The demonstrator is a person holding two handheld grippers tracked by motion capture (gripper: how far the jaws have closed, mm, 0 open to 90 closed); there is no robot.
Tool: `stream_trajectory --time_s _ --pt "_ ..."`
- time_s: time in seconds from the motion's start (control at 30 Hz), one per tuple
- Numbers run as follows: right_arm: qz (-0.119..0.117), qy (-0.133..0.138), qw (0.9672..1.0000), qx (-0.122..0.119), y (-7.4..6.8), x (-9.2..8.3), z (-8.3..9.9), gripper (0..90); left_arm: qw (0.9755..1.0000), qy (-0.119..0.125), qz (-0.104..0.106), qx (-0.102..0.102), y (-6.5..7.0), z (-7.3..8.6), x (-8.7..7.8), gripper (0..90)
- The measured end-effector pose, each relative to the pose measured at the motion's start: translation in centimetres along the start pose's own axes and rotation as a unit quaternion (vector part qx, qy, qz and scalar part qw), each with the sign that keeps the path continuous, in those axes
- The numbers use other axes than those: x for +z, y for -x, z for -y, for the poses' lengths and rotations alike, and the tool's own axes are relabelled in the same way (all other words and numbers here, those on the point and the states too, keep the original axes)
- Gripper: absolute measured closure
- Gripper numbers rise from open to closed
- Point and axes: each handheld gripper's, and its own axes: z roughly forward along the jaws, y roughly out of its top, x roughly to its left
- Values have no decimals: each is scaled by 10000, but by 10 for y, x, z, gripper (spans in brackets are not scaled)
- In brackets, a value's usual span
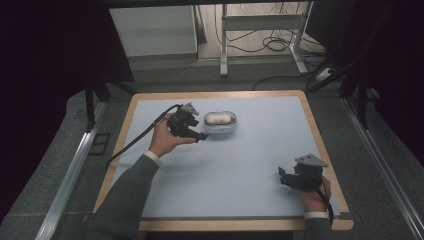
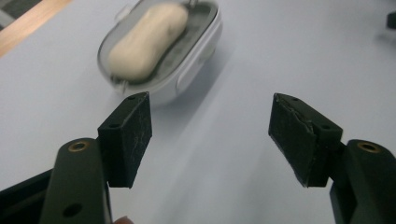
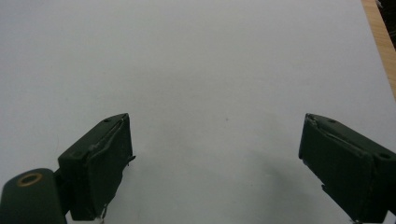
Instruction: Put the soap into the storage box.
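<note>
White soap (image 2: 148, 39) in dish (image 2: 198, 46) sits just ahead of left hand-held gripper (image 2: 210, 135), jaws apart, empty. Right hand-held gripper (image 3: 215, 163) released over bare worktop (image 3: 196, 60).

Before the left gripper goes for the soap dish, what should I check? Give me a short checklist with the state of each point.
1. Left gripper open: ok, jaws apart, nothing between them.
2. Soap dish within reach: ok, just ahead of the left gripper on the mat.
3. Soap sitting in the dish: ok, lying inside the rim.
4. Jaws wide enough for the dish: cannot tell.
5. Right gripper out of the way: ok, open over bare mat near the right corner.
6. Left pads sound: not ok, surface looks worn.
</note>
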Motion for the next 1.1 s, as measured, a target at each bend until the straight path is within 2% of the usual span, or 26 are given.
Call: stream_trajectory --time_s 0.2,0.27,0.33,0.37,0.4,0.47,0.57,0.63,0.73,0.8,0.9,0.97,1.1 --pt "15 -2 10000 -38 -1 0 0 93 9991 32 -192 -375 -4 45 -12 302" --pt "41 -11 10000 7 0 0 1 93 9987 59 -226 -446 -1 62 -19 301" --pt "55 -16 10000 15 1 0 1 93 9987 56 -239 -437 0 68 -21 301" --pt "48 -19 10000 -3 0 0 1 93 9984 96 -267 -491 4 80 -26 300" --pt "48 -19 10000 -3 0 0 1 93 9984 96 -267 -491 4 80 -26 300" --pt "-2 -14 10000 -24 -3 0 0 93 9979 160 -302 -556 8 93 -30 299" --pt "-4 -20 10000 -56 -5 1 0 93 9967 250 -321 -705 14 110 -34 297" --pt "-4 -15 10000 -71 -5 1 0 93 9949 331 -207 -925 18 124 -35 288" --pt "7 23 10000 -74 -5 -1 0 93 9917 460 -249 -1178 26 147 -37 286" --pt "16 36 10000 -60 -4 -2 0 93 9913 459 -262 -1205 27 151 -38 286" --pt "50 85 10000 -10 -1 -5 0 93 9921 320 -370 -1155 28 154 -40 280" --pt "61 127 9999 -9 1 -6 -1 93 9913 414 -351 -1197 27 156 -43 280" --pt "70 178 9998 -36 3 -8 -2 93 9915 461 -315 -1175 25 155 -44 273"
